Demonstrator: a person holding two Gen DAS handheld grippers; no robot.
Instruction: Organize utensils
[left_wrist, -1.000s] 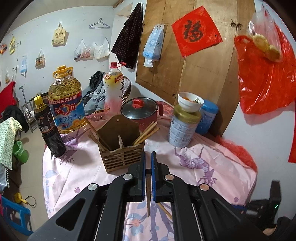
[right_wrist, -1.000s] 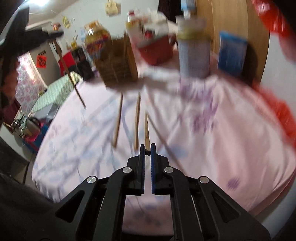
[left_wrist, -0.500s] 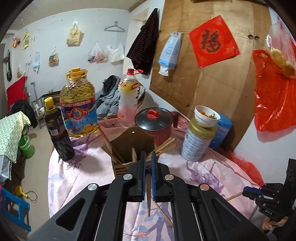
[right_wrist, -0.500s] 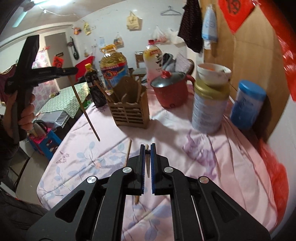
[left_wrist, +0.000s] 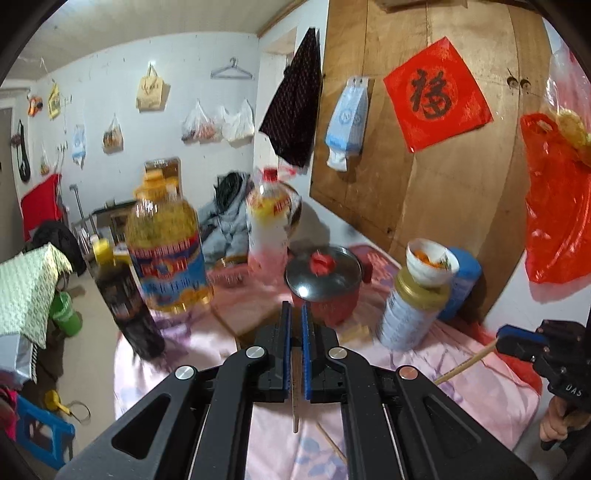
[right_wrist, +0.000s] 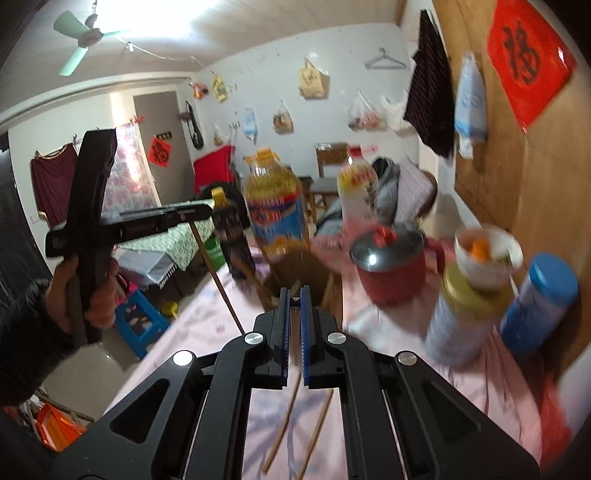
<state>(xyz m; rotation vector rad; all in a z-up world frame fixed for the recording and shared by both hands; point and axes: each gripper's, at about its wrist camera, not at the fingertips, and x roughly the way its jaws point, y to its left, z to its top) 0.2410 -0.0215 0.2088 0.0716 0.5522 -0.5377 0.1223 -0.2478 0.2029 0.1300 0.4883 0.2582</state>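
My left gripper (left_wrist: 294, 314) is shut on a wooden chopstick (left_wrist: 295, 406) that hangs down between its pads; the chopstick also shows in the right wrist view (right_wrist: 218, 277), held above the table's left side. My right gripper (right_wrist: 294, 295) is shut on another chopstick (right_wrist: 294, 354); the left wrist view shows it sticking out of that gripper (left_wrist: 465, 363) at the right. The wooden slatted chopstick holder (right_wrist: 299, 280) stands just beyond my right fingertips, partly hidden by them. Two loose chopsticks (right_wrist: 317, 428) lie on the pink flowered tablecloth (right_wrist: 229, 325).
Behind the holder stand a dark sauce bottle (left_wrist: 125, 299), a big oil jug (left_wrist: 166, 247), a plastic bottle (left_wrist: 267, 229), a red lidded pot (left_wrist: 325, 284), a tin with a bowl on top (left_wrist: 413, 310) and a blue jar (right_wrist: 539, 302). A wooden door and wall are at right.
Both grippers have risen and tilted up, each still holding its chopstick. The holder has dropped behind the fingertips in both views. The views are now motion-blurred.
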